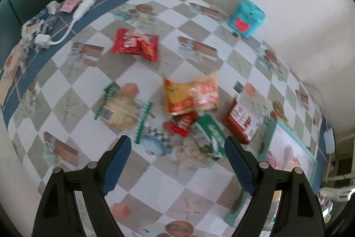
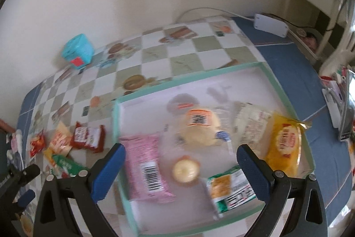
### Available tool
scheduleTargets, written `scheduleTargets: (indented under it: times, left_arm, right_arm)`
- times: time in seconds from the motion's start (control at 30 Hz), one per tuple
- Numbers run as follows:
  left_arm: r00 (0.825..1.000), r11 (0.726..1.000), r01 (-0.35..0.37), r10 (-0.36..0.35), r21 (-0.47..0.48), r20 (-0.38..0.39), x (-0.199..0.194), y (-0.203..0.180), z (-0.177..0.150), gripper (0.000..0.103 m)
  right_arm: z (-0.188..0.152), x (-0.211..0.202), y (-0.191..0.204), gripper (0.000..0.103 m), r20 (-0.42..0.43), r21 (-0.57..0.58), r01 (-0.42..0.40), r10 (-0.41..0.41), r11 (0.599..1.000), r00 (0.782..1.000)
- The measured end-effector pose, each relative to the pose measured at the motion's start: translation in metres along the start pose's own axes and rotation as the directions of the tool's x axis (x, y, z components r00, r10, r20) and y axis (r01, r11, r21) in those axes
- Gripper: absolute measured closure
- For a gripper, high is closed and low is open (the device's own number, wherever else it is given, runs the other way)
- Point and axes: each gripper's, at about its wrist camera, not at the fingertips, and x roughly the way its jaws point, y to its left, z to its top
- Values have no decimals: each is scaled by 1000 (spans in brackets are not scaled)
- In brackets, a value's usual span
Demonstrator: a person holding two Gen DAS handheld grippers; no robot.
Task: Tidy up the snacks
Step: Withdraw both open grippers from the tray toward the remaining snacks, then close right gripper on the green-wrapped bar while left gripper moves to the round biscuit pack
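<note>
Hovering above the checked tablecloth (image 1: pixel 73 90), the left gripper (image 1: pixel 177 152) has its blue-padded fingers spread wide with nothing between them, and the right gripper (image 2: pixel 180 159) hangs equally wide and empty over the mint-edged tray (image 2: pixel 116 123). Loose snacks lie on the cloth beyond the left gripper: a red packet (image 1: pixel 135 44) alone toward the far side, a green-trimmed cracker pack (image 1: pixel 121 109) to the left, an orange-and-pink bag (image 1: pixel 190 93) in the middle, a small red wrapper (image 1: pixel 183 122) and a green pack (image 1: pixel 208 137) touching just below it, and a red box-like pack (image 1: pixel 241 122) beside the tray's near-left corner. Bare cloth separates the far red packet from the central cluster. Inside the tray sit a pink packet (image 2: pixel 146 167) along the left wall, a round pale bun (image 2: pixel 200 129), a small wrapped cake (image 2: pixel 186 171), a clear-wrapped pack (image 2: pixel 250 123), a yellow bag (image 2: pixel 283 147) against the right wall and a green-and-white pack (image 2: pixel 230 189) near the front rim; the tray's far half stays bare. A teal box (image 1: pixel 247 18) stands by the wall.
</note>
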Motion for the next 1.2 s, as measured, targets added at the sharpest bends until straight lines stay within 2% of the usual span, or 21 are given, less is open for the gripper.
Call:
scheduleTargets:
  times: [0.17,0.3,0.4,0.87,1.03,1.2]
  left_arm:
    - [999,999,-28,29,-42,21,-3,30,13,17]
    - [998,997,-60,61,-53,27,-2,49,21,17]
    - [997,992,-73,76,-100,27,-2,71,25,17]
    - [998,961,-56,64,-269,22,-1,136,36,17]
    - [999,951,-47,52,-305,8,4,152,39,17]
    - [999,955,-51,47,-293,-19,16,154,41,17]
  right_arm:
    - [-8,-3,23,1,0,-38,5,-5,999,1000]
    - [-14,-4,49,1,-11,-71,-33,32,997,999]
    - [-19,-4,68,1,-16,-112,-44,43,993,999]
    - [-36,-2,115,1,-45,-192,-121,114,974,992]
    - [-41,5,128,1,-64,-218,-132,120,967,991]
    - [-43,14,136,1,-88,-219,-155,139,963,986]
